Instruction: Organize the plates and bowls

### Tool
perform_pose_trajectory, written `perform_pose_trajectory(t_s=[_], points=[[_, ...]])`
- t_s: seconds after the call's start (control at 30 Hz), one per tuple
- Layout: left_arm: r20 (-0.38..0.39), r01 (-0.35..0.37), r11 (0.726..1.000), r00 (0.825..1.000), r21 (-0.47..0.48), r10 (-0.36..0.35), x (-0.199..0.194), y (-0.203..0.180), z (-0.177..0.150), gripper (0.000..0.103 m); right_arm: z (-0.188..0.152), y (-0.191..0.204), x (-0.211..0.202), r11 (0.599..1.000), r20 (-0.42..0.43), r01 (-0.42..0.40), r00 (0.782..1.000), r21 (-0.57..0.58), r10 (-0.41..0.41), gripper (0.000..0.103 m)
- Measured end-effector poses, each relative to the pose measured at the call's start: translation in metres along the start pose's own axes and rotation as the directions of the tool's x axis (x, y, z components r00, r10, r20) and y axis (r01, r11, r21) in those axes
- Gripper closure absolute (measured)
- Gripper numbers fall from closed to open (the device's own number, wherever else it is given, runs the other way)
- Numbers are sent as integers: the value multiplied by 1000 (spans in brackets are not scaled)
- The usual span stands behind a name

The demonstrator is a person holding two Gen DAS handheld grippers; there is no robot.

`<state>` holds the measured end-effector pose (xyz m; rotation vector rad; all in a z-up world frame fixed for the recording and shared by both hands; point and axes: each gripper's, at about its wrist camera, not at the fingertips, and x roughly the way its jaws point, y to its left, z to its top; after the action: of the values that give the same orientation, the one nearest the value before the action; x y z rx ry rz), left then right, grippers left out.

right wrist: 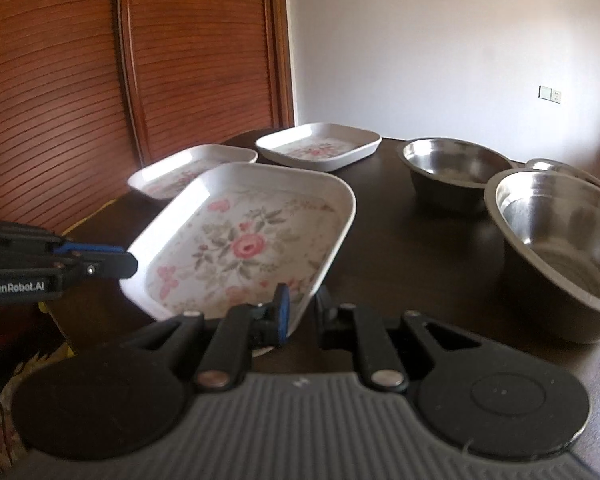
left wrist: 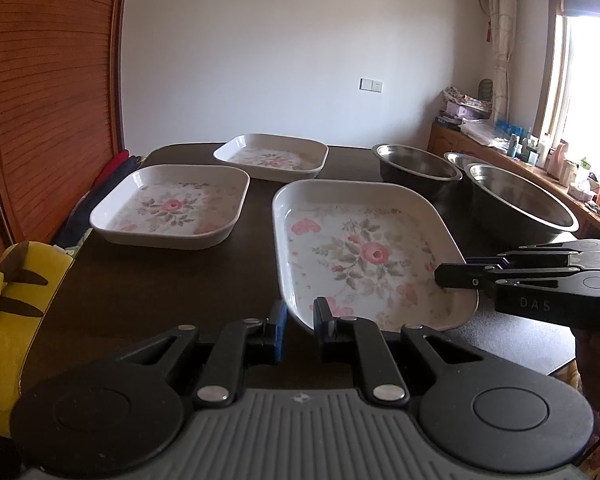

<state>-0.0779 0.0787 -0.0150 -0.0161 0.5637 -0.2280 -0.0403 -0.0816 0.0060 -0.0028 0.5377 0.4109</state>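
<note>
Plate (right wrist: 244, 236) tilts up between both claws.

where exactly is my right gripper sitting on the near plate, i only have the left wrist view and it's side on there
observer: The right wrist view shows the right gripper straddling the rim of the near plate. Its blue pad is inside and the other finger outside.
operator: is the big bowl empty, i only see its far wall
observer: Yes, the big bowl has a bare bottom in that view.
operator: how does my left gripper look from there
observer: The left gripper has its tip at the plate's left rim. I cannot tell whether it is clamped.
</note>
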Motion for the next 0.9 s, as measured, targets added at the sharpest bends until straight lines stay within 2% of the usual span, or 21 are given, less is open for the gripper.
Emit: perform_pose_trajectory(t_s=[0.23, 0.43, 0.53, 0.6, 0.73, 0.8, 0.9], points=[[11, 4, 1000, 1000, -18, -4, 2, 4, 3, 73, -3, -3, -1, 1000, 3, -3, 1000, 25, 3, 84], [29, -16, 1000, 999, -10, 16, -2, 2, 7, 72, -3, 0, -4, 1000, 18, 20, 1000, -7, -20, 81], [45, -25, 1000, 999, -7, 25, -6, 3, 11, 70, 0, 0, -9, 1000, 37, 27, 999, -13, -27, 75], [61, -32, 999, 998, -7, 32, -10, 4, 13, 59, 3, 0, -13, 999, 53, 31, 998, -16, -31, 72], [86, -40, 999, 996, -3, 40, -15, 7, 19, 46, 9, 0, -24, 999, 90, 42, 995, -24, -40, 72], [98, -38, 999, 994, -5, 38, -16, 8, 22, 33, 13, 0, -28, 999, 105, 41, 994, -25, -38, 68], [112, -34, 999, 993, -2, 34, -17, 11, 26, 23, 18, 3, -32, 999, 125, 36, 992, -38, -31, 64]])
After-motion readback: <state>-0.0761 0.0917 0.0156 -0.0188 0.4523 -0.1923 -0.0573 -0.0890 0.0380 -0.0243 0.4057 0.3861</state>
